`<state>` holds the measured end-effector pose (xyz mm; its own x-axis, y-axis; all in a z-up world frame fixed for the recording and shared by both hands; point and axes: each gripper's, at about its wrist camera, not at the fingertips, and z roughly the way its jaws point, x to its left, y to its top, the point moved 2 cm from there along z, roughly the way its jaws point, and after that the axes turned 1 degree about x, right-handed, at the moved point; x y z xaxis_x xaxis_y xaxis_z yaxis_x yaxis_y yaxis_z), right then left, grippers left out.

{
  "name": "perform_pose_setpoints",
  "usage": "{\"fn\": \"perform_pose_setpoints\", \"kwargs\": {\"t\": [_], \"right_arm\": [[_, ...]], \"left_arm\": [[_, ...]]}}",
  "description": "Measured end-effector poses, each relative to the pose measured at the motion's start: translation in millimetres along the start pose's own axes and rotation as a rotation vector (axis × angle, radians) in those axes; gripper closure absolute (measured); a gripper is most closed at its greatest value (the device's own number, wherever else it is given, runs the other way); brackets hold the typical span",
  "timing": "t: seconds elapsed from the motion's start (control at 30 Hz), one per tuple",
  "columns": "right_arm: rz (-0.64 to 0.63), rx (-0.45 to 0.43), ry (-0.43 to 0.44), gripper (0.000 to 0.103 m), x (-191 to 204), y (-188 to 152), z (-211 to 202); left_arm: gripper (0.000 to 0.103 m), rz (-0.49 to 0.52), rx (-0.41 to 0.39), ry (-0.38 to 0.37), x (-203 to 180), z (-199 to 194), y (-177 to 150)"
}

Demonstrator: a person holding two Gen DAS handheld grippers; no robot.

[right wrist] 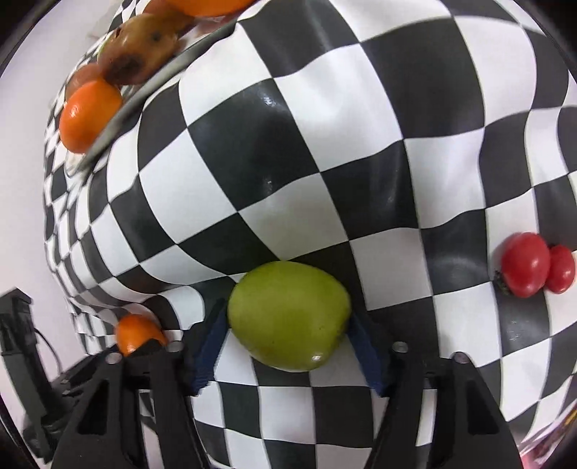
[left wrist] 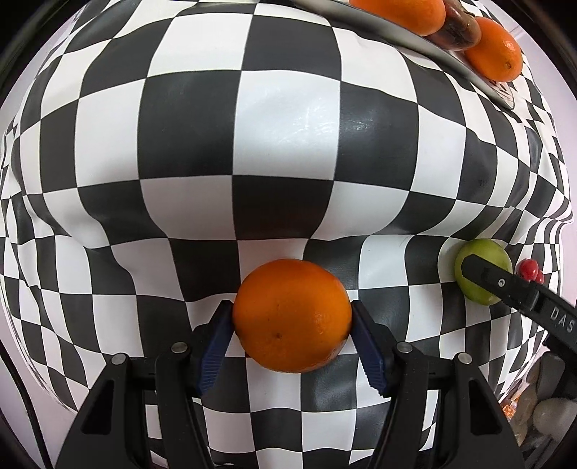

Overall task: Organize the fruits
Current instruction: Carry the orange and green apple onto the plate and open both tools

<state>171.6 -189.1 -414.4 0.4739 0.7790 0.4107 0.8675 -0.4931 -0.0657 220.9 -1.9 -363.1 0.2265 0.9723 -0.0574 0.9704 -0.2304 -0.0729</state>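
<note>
My left gripper (left wrist: 291,319) is shut on an orange (left wrist: 291,315), its blue pads pressing both sides, just above the checkered cloth. My right gripper (right wrist: 286,324) is shut on a green fruit (right wrist: 288,315); the same fruit (left wrist: 481,267) and the right gripper's arm show at the right of the left wrist view. A tray (left wrist: 382,27) at the far edge holds oranges (left wrist: 494,48) and a brown fruit (left wrist: 459,30); in the right wrist view it (right wrist: 144,95) lies top left with an orange (right wrist: 90,115) and a brown fruit (right wrist: 140,54).
Two red tomatoes (right wrist: 524,263) lie on the cloth to the right of the green fruit; they show small in the left wrist view (left wrist: 528,270). The held orange (right wrist: 137,332) shows at the lower left of the right wrist view. The black-and-white checkered cloth (left wrist: 281,137) is wrinkled.
</note>
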Motion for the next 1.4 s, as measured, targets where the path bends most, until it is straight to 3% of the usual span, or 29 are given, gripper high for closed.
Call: {"fn": "perform_pose_setpoints", "kwargs": {"t": [0.1, 0.33, 0.47, 0.53, 0.7, 1.0, 1.33, 1.4], "right_arm": [[-0.010, -0.023, -0.010, 0.037, 5, -4, -6], [-0.009, -0.109, 0.109, 0.037, 35, -2, -60], [-0.046, -0.193, 0.136, 0.037, 61, 31, -97], [-0.089, -0.221, 0.110, 0.037, 72, 60, -107], [-0.170, -0.212, 0.002, 0.037, 93, 114, -97], [-0.232, -0.180, -0.111, 0.037, 95, 147, -71], [-0.177, -0.167, -0.080, 0.037, 90, 149, -56], [-0.159, -0.164, -0.051, 0.032, 87, 149, -60]], "left_arm": [[0.041, 0.012, -0.019, -0.004, -5, -11, -3], [0.042, 0.036, -0.100, -0.076, -18, -66, 6], [0.042, 0.056, -0.181, -0.126, -27, -114, 38], [0.042, 0.066, -0.215, -0.133, -29, -131, 58], [0.041, 0.090, -0.267, -0.071, -23, -149, 118], [0.041, 0.069, -0.177, -0.020, 11, -107, 188], [0.040, 0.066, -0.105, -0.007, 8, -84, 205], [0.041, 0.060, -0.093, -0.011, 8, -84, 210]]}}
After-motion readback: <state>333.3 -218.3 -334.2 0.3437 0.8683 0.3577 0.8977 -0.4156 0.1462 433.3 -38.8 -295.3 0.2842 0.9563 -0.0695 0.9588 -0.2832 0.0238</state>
